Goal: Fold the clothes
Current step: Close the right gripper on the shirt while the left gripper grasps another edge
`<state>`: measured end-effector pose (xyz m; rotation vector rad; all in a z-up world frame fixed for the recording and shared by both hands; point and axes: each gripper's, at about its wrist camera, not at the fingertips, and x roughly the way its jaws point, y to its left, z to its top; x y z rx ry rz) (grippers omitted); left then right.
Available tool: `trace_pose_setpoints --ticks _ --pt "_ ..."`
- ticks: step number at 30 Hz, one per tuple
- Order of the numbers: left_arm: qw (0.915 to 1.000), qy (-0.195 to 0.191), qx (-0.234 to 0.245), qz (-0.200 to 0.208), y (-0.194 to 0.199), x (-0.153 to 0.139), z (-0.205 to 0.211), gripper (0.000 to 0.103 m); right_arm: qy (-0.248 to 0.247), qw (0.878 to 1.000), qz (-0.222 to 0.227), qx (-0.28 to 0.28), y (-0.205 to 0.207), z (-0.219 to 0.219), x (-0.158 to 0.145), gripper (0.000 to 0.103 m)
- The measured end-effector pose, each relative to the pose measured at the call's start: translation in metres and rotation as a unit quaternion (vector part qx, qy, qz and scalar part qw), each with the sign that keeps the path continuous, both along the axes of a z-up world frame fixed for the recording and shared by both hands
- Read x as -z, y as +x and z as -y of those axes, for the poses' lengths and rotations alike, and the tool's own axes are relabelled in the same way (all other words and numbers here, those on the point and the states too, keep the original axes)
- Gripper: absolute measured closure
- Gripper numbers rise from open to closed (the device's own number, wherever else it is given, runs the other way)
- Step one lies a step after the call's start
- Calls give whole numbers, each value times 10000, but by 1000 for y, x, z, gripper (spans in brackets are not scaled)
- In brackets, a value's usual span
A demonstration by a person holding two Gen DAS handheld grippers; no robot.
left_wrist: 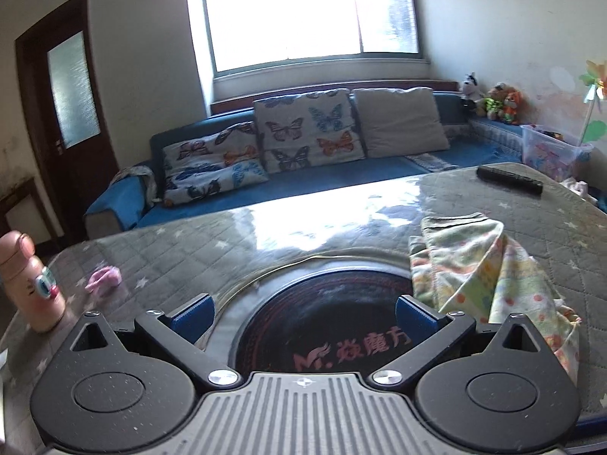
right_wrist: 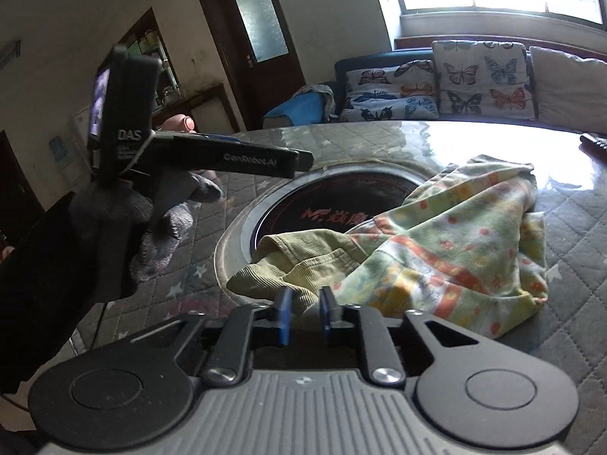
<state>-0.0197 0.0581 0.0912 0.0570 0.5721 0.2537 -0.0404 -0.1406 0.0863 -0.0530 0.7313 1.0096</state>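
A crumpled child's garment [right_wrist: 447,242], pale green with orange flowers and a ribbed green hem, lies on the quilted grey table cover [right_wrist: 569,318], partly over the round black cooktop [right_wrist: 334,204]. My right gripper [right_wrist: 306,313] is nearly closed, its blue pads on either side of the ribbed hem [right_wrist: 299,284]. My left gripper [left_wrist: 303,313] is open and empty, over the cooktop [left_wrist: 322,318], with the garment [left_wrist: 485,265] just right of its right finger. The left gripper also shows in the right wrist view [right_wrist: 303,161], held in a gloved hand.
A pink bottle [left_wrist: 30,280] stands at the table's left edge and a small pink item [left_wrist: 104,280] lies beside it. A black remote [left_wrist: 508,179] lies at the far right. A blue sofa [left_wrist: 303,174] with butterfly cushions stands behind the table.
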Motion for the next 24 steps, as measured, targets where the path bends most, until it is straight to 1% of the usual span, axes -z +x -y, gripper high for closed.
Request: trace_pose_setpoints --ticks 3,5,8,12,14,17,21,22,23,24 --pt "9989 -106 448 -45 11 3 8 0 12 9993 89 375 15 8 -7 73" --pt "9968 -203 755 -168 24 5 16 1 -36 9973 134 720 29 10 -8 73" --pt "9925 -215 1167 -295 43 8 30 3 -70 9927 176 1190 51 14 -8 68" --pt "9859 -220 1590 -480 67 14 45 7 -21 9831 86 1828 95 27 -5 67" --pt "9833 -166 1735 -534 78 18 50 15 -13 9797 12 2004 114 31 -1 67" --pt "9786 -183 1968 -574 93 23 57 21 12 9761 -141 2168 136 36 8 67" --pt "9694 -311 2343 -663 109 31 68 25 86 9723 -384 2302 159 39 21 68" --pt "9675 -332 2400 -720 113 35 70 27 100 9720 -425 2309 162 40 24 68" --pt "9656 -353 2456 -777 117 38 72 36 103 9721 -448 2302 164 40 27 68" --pt "9633 -433 2511 -845 121 40 72 43 96 9724 -456 2287 166 39 28 68"
